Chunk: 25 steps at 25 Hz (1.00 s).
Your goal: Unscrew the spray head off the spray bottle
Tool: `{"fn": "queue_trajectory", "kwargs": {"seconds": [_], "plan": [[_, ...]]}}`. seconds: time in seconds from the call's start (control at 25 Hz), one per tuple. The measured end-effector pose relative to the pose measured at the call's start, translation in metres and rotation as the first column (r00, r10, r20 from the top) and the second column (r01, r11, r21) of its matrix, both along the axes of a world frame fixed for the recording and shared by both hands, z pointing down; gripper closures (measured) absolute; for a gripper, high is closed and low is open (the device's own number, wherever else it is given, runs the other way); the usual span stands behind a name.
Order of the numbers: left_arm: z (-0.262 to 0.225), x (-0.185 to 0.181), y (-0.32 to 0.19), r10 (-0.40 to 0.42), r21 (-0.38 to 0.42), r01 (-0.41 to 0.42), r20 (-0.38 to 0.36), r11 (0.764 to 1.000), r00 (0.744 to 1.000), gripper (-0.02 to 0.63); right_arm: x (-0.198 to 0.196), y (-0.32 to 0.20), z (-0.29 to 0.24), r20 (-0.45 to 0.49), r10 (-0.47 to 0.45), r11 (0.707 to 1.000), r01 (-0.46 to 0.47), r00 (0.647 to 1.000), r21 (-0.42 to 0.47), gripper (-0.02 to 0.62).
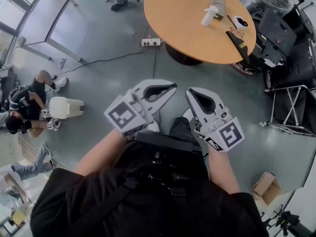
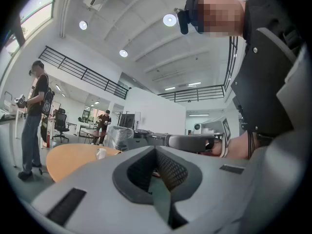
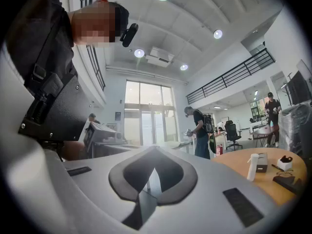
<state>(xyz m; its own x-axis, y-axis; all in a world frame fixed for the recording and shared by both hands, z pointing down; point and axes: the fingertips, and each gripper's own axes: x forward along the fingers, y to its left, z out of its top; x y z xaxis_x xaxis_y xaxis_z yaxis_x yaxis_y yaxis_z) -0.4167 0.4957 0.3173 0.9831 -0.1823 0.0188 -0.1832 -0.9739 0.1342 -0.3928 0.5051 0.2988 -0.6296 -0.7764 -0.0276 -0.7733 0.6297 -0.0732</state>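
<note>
A white spray bottle (image 1: 210, 15) stands on the round orange table (image 1: 182, 19) far ahead, well beyond both grippers. It shows small in the left gripper view (image 2: 101, 153) and at the right of the right gripper view (image 3: 252, 166). My left gripper (image 1: 170, 88) and right gripper (image 1: 190, 94) are held side by side close to my body, over the grey floor. Both are shut with nothing between the jaws, as each gripper's own view shows, left (image 2: 156, 149) and right (image 3: 153, 149).
On the table lie a grey box (image 1: 217, 5), a small white device (image 1: 240, 21) and a black item (image 1: 238, 39). A power strip (image 1: 151, 42) lies on the floor. A person sits at the left (image 1: 29, 102) by a white bin (image 1: 65, 107). A metal stand (image 1: 291, 107) and a cardboard box (image 1: 266, 186) are at the right.
</note>
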Motion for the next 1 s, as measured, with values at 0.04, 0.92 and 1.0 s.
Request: {"fn": "queue_trajectory", "kwargs": {"seconds": [0.04,0.92,1.0], "plan": [[0.002,0.005,-0.006,0.002,-0.004,-0.002,0.012,1.0,1.0,0.601,0.006,-0.006,0.0,0.002,-0.002,1.0,0.002,1.0,0.003,0.595],[-0.019,0.247,-0.137,-0.092,0.048,0.09,0.027,0.995,0.995,0.6,0.244,-0.15,-0.016,0.015,-0.141,0.99,0.14,0.99,0.031,0.595],[-0.018,0.271,-0.145,-0.103,0.032,0.102,0.022,0.994,0.994,0.6,0.267,-0.158,-0.014,0.012,-0.153,0.988,0.153,0.988,0.029,0.595]]}}
